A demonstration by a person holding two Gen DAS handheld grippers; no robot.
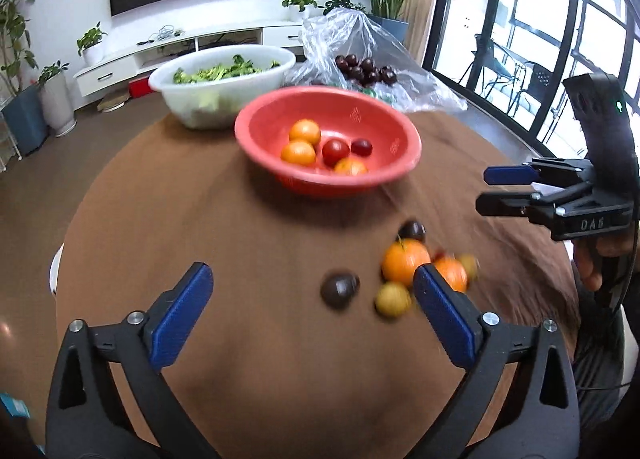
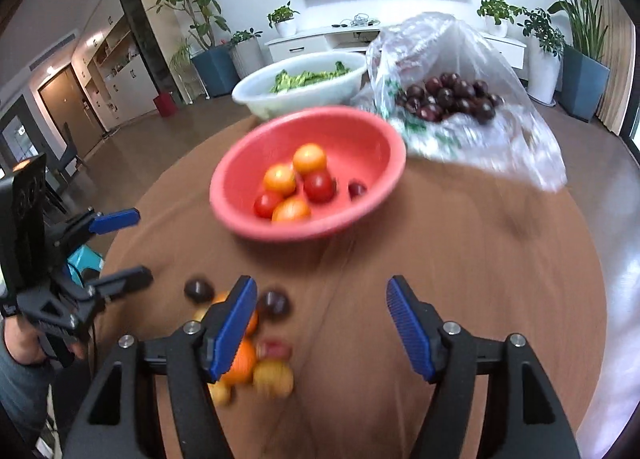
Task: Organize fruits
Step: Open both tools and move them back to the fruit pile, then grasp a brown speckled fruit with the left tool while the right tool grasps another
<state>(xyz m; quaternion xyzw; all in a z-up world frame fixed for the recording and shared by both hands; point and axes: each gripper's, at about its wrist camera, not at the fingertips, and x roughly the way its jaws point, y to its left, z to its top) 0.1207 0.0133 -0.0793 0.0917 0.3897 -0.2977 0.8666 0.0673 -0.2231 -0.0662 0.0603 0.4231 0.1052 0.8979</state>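
A red bowl (image 1: 256, 131) (image 2: 240, 163) on the brown round table holds oranges, red tomatoes and a dark plum. Loose fruit lies in front of it: an orange (image 1: 404, 261), a second orange (image 1: 452, 273), a yellow fruit (image 1: 392, 299) and two dark plums (image 1: 339, 290) (image 1: 413, 231). The same cluster shows blurred in the right wrist view (image 2: 272, 375). My left gripper (image 1: 312, 287) is open and empty, just left of the cluster. My right gripper (image 2: 322, 299) is open and empty; its left finger covers part of the cluster. It also shows in the left wrist view (image 1: 486, 191).
A white basin of greens (image 1: 224, 75) (image 2: 296, 79) stands behind the red bowl. A clear plastic bag with dark plums (image 1: 366, 69) (image 2: 452, 99) lies at the back right. The table edge (image 1: 72, 227) curves close on the left. My left gripper shows at the far left of the right wrist view (image 2: 132, 243).
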